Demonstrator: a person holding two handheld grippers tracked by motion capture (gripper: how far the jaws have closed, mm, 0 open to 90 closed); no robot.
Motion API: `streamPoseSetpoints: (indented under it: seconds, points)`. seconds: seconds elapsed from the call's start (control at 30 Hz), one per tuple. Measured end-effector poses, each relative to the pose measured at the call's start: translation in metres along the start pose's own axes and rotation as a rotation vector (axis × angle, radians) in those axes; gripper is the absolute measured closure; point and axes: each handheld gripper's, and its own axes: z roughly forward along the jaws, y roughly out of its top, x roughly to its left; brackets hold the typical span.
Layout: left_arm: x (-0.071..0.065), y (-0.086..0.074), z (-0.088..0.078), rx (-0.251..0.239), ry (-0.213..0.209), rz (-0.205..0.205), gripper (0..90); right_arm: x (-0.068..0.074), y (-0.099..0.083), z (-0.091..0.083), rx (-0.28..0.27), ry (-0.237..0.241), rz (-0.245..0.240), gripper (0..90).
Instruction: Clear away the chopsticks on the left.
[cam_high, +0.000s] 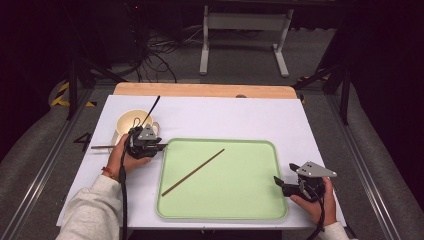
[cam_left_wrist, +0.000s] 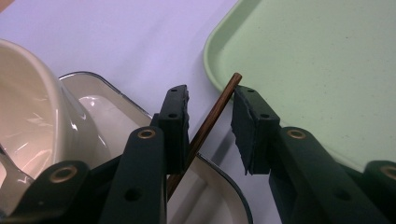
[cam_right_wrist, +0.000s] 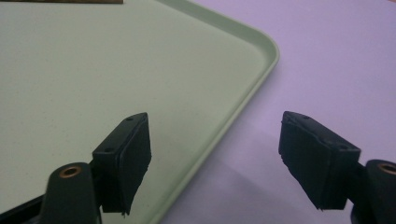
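Now the left gripper (cam_left_wrist: 210, 121) has its jaws narrow but loose around a chopstick (cam_left_wrist: 210, 123) just beside the tray (cam_left_wrist: 299, 56); thin, stiff, light, slippery, so pinch mid-length. Right gripper (cam_right_wrist: 215, 158) gapes empty.

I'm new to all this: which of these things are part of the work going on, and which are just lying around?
In the job:
- chopstick between the left gripper jaws
- second chopstick lying on the green tray
- right gripper, open at the tray's corner

Lying about, probably:
- cream cup on a clear dish
- white stand and cables on the floor
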Motion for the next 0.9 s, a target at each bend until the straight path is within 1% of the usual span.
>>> streamPoseSetpoints:
  seconds: [0.07,0.13,0.2,0.27,0.3,0.33,0.37,0.4,0.47,0.6,0.67,0.7,0.73,0.77,0.8,0.83,0.87,0.9]
  points:
    - [0.0,0.0,0.0,-0.004,-0.008,0.0,70.4,0.0,0.0,0.0,0.0,0.0,0.0,25.5]
    - [0.001,0.0,-0.001,-0.005,-0.02,-0.013,76.2,0.0,0.0,0.0,0.0,0.001,0.001,25.4]
    - [0.001,0.0,-0.001,0.002,-0.025,-0.014,81.4,0.0,0.0,0.0,0.0,0.002,-0.001,25.4]
    - [0.001,0.0,-0.001,0.012,-0.024,-0.018,81.8,0.0,0.0,0.0,-0.001,0.003,-0.001,25.5]
    - [0.001,0.002,-0.002,0.026,-0.018,-0.025,82.5,0.0,0.0,0.0,0.0,0.003,-0.001,25.5]
    - [0.001,0.003,-0.003,0.036,-0.016,-0.021,84.1,0.0,0.0,0.0,0.001,0.002,-0.001,25.4]
    - [0.001,0.003,-0.003,0.036,-0.026,-0.027,85.7,0.0,0.0,0.0,0.001,0.002,-0.001,25.4]
    - [0.001,0.003,-0.004,0.038,-0.035,-0.028,85.4,0.0,0.0,0.0,0.0,0.002,0.0,25.4]
    - [0.001,0.004,-0.003,0.042,-0.034,-0.025,85.9,0.0,0.0,0.0,-0.001,0.003,0.001,25.4]
    - [0.001,0.005,-0.007,0.009,-0.039,-0.049,86.1,0.0,0.0,0.0,-0.001,0.002,0.001,25.4]
    - [-0.001,0.008,-0.011,-0.004,-0.03,-0.058,86.2,0.0,0.0,0.0,-0.003,0.001,0.005,25.4]
    - [-0.002,0.009,-0.013,-0.023,-0.028,-0.066,86.2,0.0,0.0,0.0,-0.004,0.002,0.006,25.4]
    - [-0.003,0.011,-0.015,-0.043,-0.039,-0.072,86.2,-0.001,0.0,0.0,-0.005,0.002,0.007,25.4]
    - [-0.003,0.011,-0.015,-0.043,-0.039,-0.072,86.1,-0.001,0.0,0.0,-0.005,0.002,0.007,25.4]
    - [-0.008,0.016,-0.02,-0.083,-0.047,-0.089,86.2,-0.001,0.0,0.0,-0.004,0.002,0.008,25.4]
    - [-0.01,0.019,-0.023,-0.098,-0.066,-0.1,86.2,-0.001,0.0,0.0,-0.005,0.002,0.008,25.4]
    - [-0.01,0.019,-0.023,-0.098,-0.066,-0.1,86.2,-0.001,0.0,0.0,-0.005,0.002,0.008,25.4]
    - [-0.013,0.023,-0.026,-0.126,-0.081,-0.109,86.2,-0.001,0.0,-0.001,-0.005,0.0,0.008,25.4]
